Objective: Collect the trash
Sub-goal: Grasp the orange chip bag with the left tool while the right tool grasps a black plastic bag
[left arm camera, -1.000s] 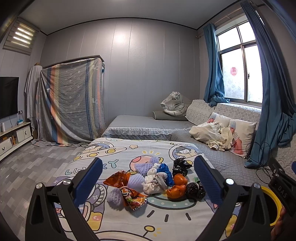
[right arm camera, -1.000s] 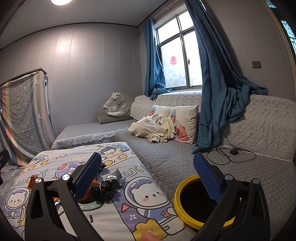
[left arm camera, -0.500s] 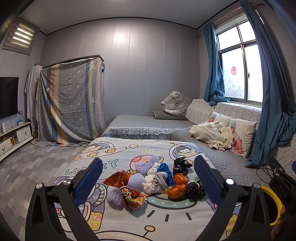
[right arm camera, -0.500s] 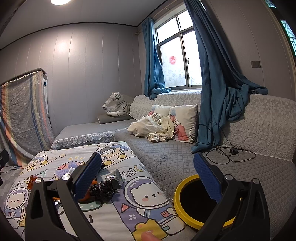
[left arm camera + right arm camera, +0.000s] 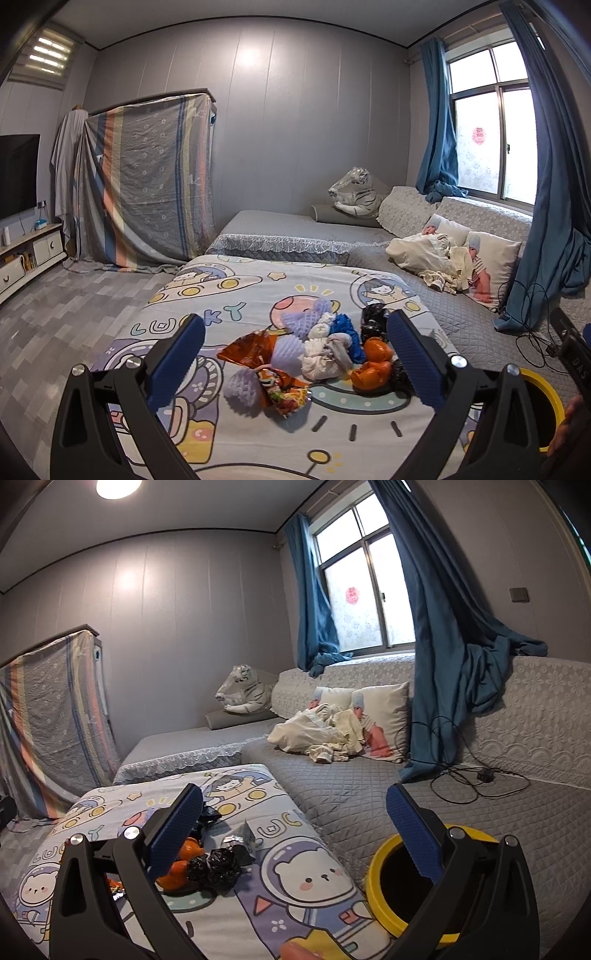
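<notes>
Haven't really started here, honestly. Going left to right: my left tool [image 5: 295, 354] is spread wide with nothing in it, hanging above the near edge of the bed [image 5: 229, 295] and aimed at the trash pile [image 5: 314, 354] in the middle of the cartoon sheet. The pile is all still there: a purple foam net [image 5: 242, 384] at its left end, a torn snack wrapper [image 5: 284, 391] just beside that, a knotted white bag [image 5: 325, 354] in the center, orange peels [image 5: 373, 358] next, and black crumpled bags [image 5: 218, 864] at the right end, with a bit of foil [image 5: 240, 840] just past them. My right tool [image 5: 295, 834] is spread open and empty too, over the bed's right edge. The yellow-rimmed bin [image 5: 380, 860] sits on the grey couch cover against that edge, and from what I can see inside it's dark, so I can't tell if anything's in it. So basically everything's left to do.

Compared with a second ago, nothing has changed: same pile, same bin, both tools parked in the same spots.
</notes>
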The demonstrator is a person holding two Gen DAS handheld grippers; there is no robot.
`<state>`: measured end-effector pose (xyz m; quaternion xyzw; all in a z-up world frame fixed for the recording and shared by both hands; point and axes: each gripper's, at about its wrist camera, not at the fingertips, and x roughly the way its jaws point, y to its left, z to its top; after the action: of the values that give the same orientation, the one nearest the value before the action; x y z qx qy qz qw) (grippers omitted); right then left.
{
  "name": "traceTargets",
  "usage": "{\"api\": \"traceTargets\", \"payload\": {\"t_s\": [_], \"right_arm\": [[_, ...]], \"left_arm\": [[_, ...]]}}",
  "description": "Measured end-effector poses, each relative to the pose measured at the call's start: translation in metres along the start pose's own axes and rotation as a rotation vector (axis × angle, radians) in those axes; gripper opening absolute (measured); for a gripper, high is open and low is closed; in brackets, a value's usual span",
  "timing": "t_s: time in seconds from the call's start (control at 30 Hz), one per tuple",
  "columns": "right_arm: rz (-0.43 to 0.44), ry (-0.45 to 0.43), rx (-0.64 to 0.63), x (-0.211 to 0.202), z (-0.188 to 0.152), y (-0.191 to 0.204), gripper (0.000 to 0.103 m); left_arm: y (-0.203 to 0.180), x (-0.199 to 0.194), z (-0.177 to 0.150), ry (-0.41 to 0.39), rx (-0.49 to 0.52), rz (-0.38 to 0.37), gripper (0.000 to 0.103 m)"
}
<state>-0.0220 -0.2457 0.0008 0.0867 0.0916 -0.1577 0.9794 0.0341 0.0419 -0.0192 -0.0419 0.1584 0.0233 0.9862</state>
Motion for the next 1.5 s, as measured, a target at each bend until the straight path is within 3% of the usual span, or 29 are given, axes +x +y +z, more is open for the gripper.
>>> {"api": "traceTargets", "payload": {"t_s": [0.17, 0.23, 0.33, 0.53, 0.7, 0.83, 1.03, 1.37, 1.5], "right_arm": [[0.073, -0.015, 0.003, 0.019, -0.006, 0.003, 0.095], [0.095, -0.021, -0.039, 0.027, -0.008, 0.010, 0.095], [0.151, 0.040, -0.063, 0.043, -0.012, 0.016, 0.095], [0.210, 0.048, -0.120, 0.058, -0.024, 0.026, 0.095], [0.247, 0.159, -0.154, 0.090, -0.038, 0.036, 0.095], [0.286, 0.231, -0.145, 0.113, -0.045, 0.043, 0.095], [0.258, 0.369, -0.143, 0.156, -0.058, 0.051, 0.095], [0.275, 0.520, -0.083, 0.211, -0.069, 0.052, 0.095], [0.310, 0.632, -0.027, 0.237, -0.078, 0.056, 0.095]], "left_arm": [[0.029, 0.025, -0.005, 0.012, -0.004, 0.042, 0.095], [0.044, 0.034, -0.012, 0.014, -0.019, 0.002, 0.095], [0.062, 0.045, -0.024, 0.040, -0.055, -0.097, 0.095], [0.074, 0.071, -0.047, 0.134, 0.001, -0.062, 0.095], [0.089, 0.093, -0.055, 0.191, -0.025, -0.028, 0.095], [0.085, 0.104, -0.060, 0.235, -0.006, -0.100, 0.095], [0.069, 0.132, -0.062, 0.313, -0.007, -0.180, 0.095], [0.062, 0.171, -0.061, 0.393, -0.039, -0.204, 0.095], [0.064, 0.187, -0.060, 0.444, -0.065, -0.203, 0.095]]}}
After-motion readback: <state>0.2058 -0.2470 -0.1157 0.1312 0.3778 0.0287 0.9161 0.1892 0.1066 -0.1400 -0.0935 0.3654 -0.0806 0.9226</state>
